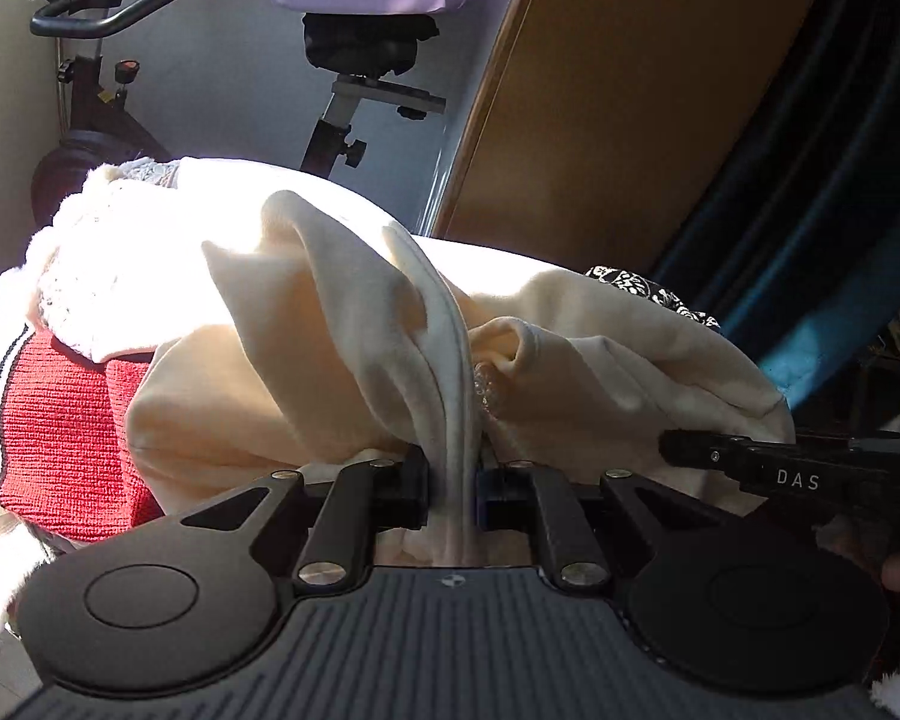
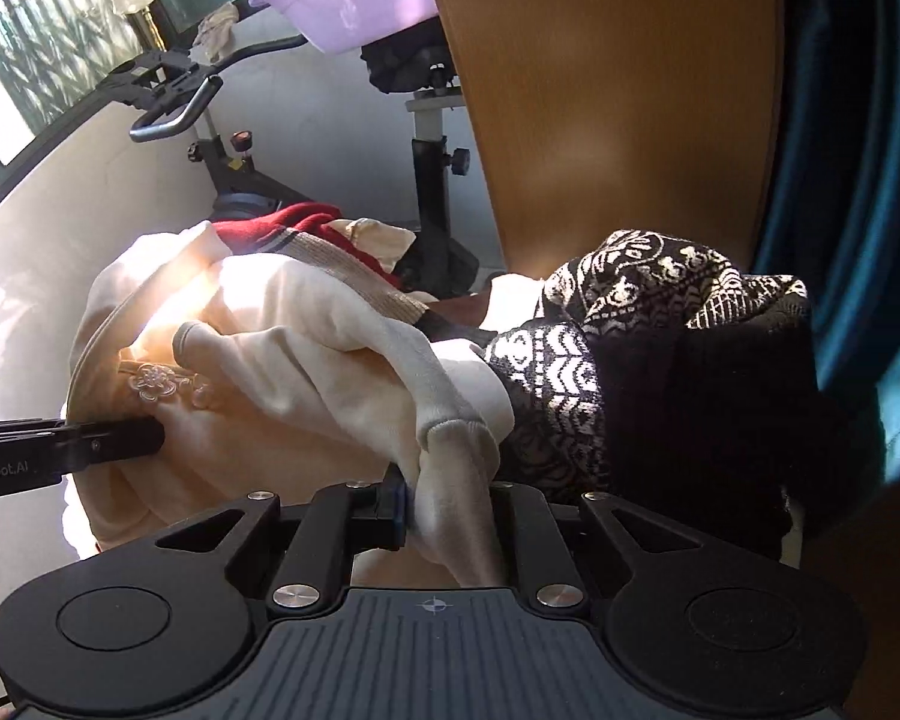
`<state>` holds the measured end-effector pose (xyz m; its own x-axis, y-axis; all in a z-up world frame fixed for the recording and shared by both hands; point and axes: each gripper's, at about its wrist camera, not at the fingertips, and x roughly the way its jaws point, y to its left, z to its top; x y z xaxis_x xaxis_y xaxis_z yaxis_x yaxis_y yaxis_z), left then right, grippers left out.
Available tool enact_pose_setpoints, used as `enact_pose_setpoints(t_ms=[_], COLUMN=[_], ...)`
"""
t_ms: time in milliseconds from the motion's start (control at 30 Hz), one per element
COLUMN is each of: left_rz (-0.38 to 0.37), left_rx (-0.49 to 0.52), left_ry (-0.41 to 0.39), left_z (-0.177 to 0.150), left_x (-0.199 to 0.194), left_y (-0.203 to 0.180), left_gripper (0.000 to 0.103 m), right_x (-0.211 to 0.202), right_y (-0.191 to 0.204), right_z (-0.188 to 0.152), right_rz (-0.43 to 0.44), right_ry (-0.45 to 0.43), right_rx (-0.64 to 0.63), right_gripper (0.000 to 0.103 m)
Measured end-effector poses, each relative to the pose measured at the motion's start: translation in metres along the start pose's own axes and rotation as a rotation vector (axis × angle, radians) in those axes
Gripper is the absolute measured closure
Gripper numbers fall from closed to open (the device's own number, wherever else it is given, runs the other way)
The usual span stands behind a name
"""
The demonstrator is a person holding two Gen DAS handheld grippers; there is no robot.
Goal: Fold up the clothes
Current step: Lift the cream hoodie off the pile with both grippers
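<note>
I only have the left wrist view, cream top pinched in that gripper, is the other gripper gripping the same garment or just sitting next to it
Observer: The right gripper is shut on a bunched fold of the same cream top; your view shows only its side.
Operator: What is that black and white scrap behind the top?
Observer: A black knit garment with a white pattern, piled to the right of the cream top and touching it.
Operator: Anything else in the pile that I cannot see?
Observer: The red knit garment has a tan ribbed band that runs across it behind the cream top.
Operator: And the left gripper?
Observer: The left gripper is shut on a hanging fold of the top.
</note>
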<state>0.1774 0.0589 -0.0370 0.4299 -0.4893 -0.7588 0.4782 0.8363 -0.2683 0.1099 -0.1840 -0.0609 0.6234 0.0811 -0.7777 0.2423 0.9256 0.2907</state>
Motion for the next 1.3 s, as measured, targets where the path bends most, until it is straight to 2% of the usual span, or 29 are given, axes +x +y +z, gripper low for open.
enact_pose_setpoints(t_ms=[267,433,567,700,867,1000,1133,1300], left_rz=[-0.016,-0.036,-0.055,-0.085,-0.103,-0.118,-0.129,-0.121], left_rx=[0.017,0.014,-0.008,0.035,0.009,-0.009,0.049,0.066], left_ry=[-0.029,-0.087,-0.152,-0.252,-0.343,-0.368,-0.390,-0.403], left_z=[-0.015,-0.040,-0.068,-0.094,-0.110,-0.116,-0.124,-0.135], left_x=[-0.024,-0.056,-0.093,-0.137,-0.174,-0.198,-0.217,-0.219], left_y=[-0.003,-0.005,-0.008,-0.028,-0.055,-0.077,-0.104,-0.147], left_gripper=[0.090,0.090,0.090,0.090,0.090,0.090,0.090,0.090], right_x=[-0.020,-0.040,-0.063,-0.091,-0.140,-0.182,-0.220,-0.254], right_y=[-0.002,0.007,0.023,0.035,0.046,0.052,0.047,0.010], right_z=[-0.021,-0.038,-0.058,-0.075,-0.094,-0.104,-0.110,-0.117], right_rz=[-0.003,-0.009,-0.005,-0.003,-0.002,-0.026,-0.034,0.010], right_ry=[-0.044,-0.052,-0.066,-0.098,-0.150,-0.195,-0.254,-0.303], right_rx=[0.035,0.048,-0.003,-0.048,-0.097,-0.162,-0.211,-0.239], right_gripper=[0.091,0.091,0.091,0.091,0.091,0.091,0.091,0.091])
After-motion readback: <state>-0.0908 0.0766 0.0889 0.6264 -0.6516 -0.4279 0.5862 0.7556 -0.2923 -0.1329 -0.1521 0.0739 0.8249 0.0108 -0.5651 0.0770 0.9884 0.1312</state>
